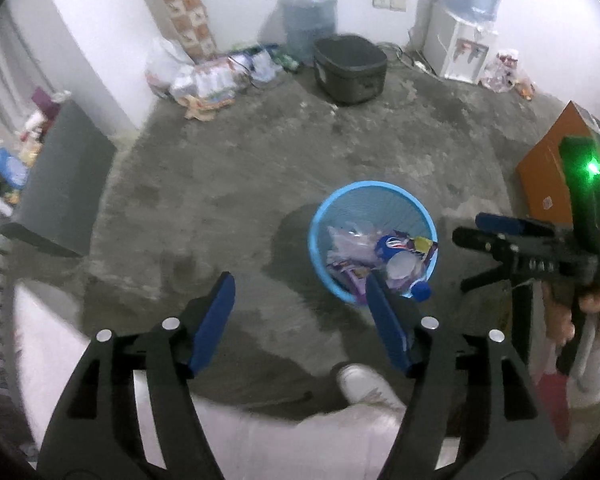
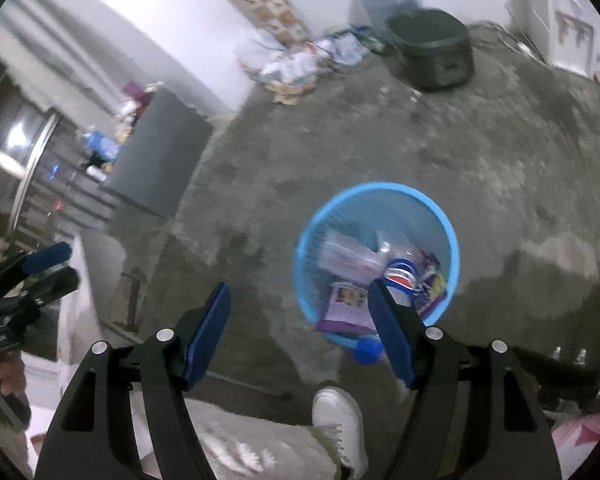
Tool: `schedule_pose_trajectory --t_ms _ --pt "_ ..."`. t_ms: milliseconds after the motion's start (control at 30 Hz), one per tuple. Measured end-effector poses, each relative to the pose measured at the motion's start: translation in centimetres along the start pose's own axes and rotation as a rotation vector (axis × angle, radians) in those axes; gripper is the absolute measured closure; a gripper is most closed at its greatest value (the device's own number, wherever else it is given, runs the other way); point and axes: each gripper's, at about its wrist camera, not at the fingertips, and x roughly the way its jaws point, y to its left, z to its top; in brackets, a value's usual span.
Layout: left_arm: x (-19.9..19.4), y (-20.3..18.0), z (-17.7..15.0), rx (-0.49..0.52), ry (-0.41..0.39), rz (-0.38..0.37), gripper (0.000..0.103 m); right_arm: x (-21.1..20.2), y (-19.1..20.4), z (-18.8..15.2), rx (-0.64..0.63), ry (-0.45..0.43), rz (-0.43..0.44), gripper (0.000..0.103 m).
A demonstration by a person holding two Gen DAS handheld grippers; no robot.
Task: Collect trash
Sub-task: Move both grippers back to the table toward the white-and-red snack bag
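A blue mesh waste basket (image 1: pixel 374 196) stands on the concrete floor, holding wrappers, a clear bag and a plastic bottle with a blue cap (image 1: pixel 421 290). It also shows in the right wrist view (image 2: pixel 376 196), bottle cap (image 2: pixel 367 351) at its near rim. My left gripper (image 1: pixel 300 304) is open and empty, held above the floor just left of the basket. My right gripper (image 2: pixel 300 316) is open and empty above the basket's left side. The right gripper also shows in the left wrist view (image 1: pixel 466 258), to the right of the basket.
A dark box-shaped bin (image 1: pixel 350 68), a large water jug (image 1: pixel 308 12) and a water dispenser (image 1: pixel 460 44) stand by the far wall. Bags and packets (image 1: pixel 204 80) lie there too. A grey cabinet (image 1: pixel 60 184) is on the left, an orange box (image 1: pixel 548 168) on the right. The person's white shoe (image 1: pixel 364 384) is near.
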Motion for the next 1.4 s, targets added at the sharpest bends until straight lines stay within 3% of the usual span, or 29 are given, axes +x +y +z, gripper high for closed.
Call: schedule_pose_trajectory --t_ms 200,400,500,667,833,1033,1200,1300,1400 --pt "-9.6 3.8 -5.4 -0.054 -0.092 0.093 0.036 -2.3 4.8 -1.4 -0.095 -0.010 0.069 0.034" --pt "-19.2 7.8 -13.2 -0.219 -0.248 0.204 0.035 -3.8 10.4 -3.8 -0.217 0.013 0.137 0.034" --pt "-22.6 9.7 -17.2 -0.304 -0.284 0.270 0.035 -4.6 12.5 -4.8 -0.265 0.015 0.167 0.034" --pt "-27.9 13.0 -25.2 -0.454 -0.310 0.443 0.034 -4.5 16.1 -6.8 -0.325 0.049 0.234 0.034" --pt "-30.2 15.3 -32.9 -0.609 -0.319 0.511 0.034 -4.0 20.6 -8.6 -0.410 0.106 0.281 0.034" --pt "-29.7 15.8 -41.1 -0.747 -0.294 0.498 0.034 -4.3 25.6 -11.3 -0.505 0.153 0.347 0.034" --pt "-26.8 16.3 -46.9 -0.896 -0.267 0.395 0.034 -3.9 29.7 -14.5 -0.581 0.206 0.399 0.034" --pt "-24.9 16.4 -48.8 -0.953 -0.270 0.346 0.037 -3.2 31.5 -16.3 -0.608 0.249 0.418 0.034" --pt "-23.5 15.2 -49.8 -0.943 -0.269 0.304 0.037 -2.6 33.2 -18.0 -0.622 0.290 0.448 0.034"
